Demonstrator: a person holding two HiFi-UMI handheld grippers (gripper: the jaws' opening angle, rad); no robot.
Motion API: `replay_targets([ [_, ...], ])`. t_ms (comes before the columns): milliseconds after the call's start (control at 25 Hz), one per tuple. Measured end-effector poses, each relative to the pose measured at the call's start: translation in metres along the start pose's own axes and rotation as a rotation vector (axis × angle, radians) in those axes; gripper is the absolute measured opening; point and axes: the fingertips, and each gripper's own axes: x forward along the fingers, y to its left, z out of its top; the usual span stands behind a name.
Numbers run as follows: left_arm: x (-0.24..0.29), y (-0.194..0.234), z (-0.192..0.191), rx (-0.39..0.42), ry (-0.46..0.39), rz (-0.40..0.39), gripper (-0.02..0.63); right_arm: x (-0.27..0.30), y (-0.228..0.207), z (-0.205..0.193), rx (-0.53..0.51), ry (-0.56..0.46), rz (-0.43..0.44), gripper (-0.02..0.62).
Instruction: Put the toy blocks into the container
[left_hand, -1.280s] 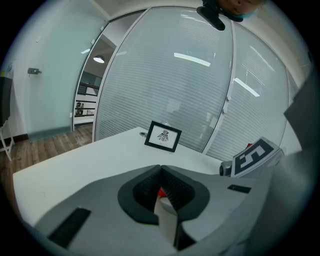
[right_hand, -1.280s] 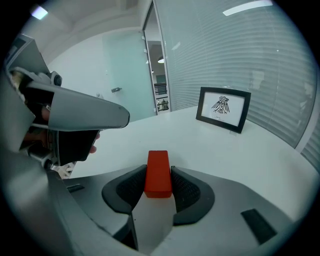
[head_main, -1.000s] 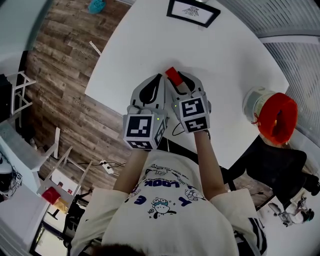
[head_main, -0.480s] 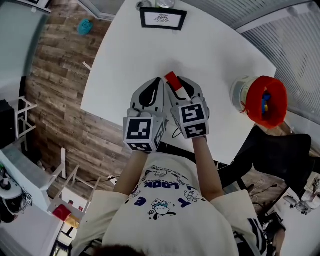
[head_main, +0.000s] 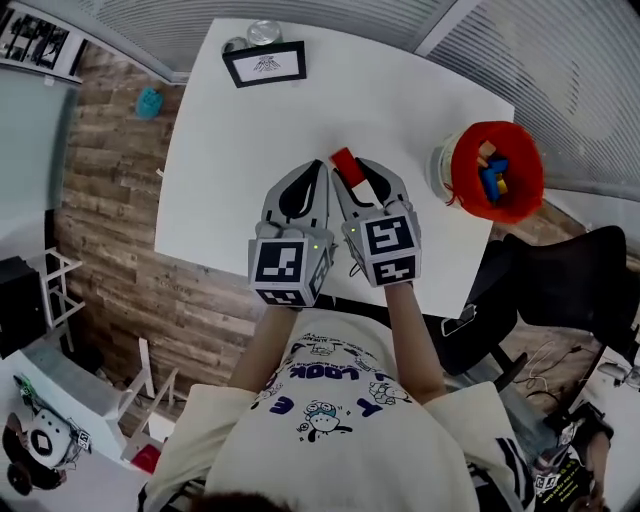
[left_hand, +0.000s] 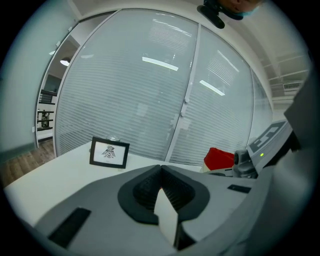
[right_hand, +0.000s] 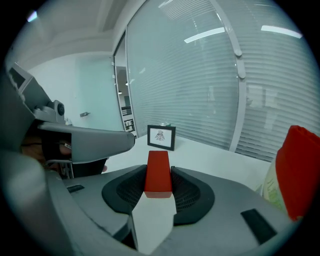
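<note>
1 red block (right_hand: 158, 171) pinched between right tool (head_main: 350, 168) jaws

White table (head_main: 225, 150) is standing on a wood-plank floor (head_main: 105, 230). A black picture frame (head_main: 264, 63) is standing upright near the table's far edge, its print facing the person. Just behind the frame a small round vessel (head_main: 264, 33) is sitting, kind unclear. Well right of the frame and nearer the person, the red container (head_main: 525, 200) is sitting at the table's right edge.
</note>
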Motion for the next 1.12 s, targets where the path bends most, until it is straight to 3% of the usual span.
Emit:
replay_targets([
  [760, 0.037, -0.114, 0.017, 0.117, -0.009, -0.219, 0.031, -0.103, -0.094, 0.036, 0.093, -0.181, -0.248, 0.160],
  [1120, 0.048, -0.158, 0.022, 0.161, -0.014, -0.295, 0.031, -0.141, -0.132, 0.033, 0.133, -0.228, -0.353, 0.160],
])
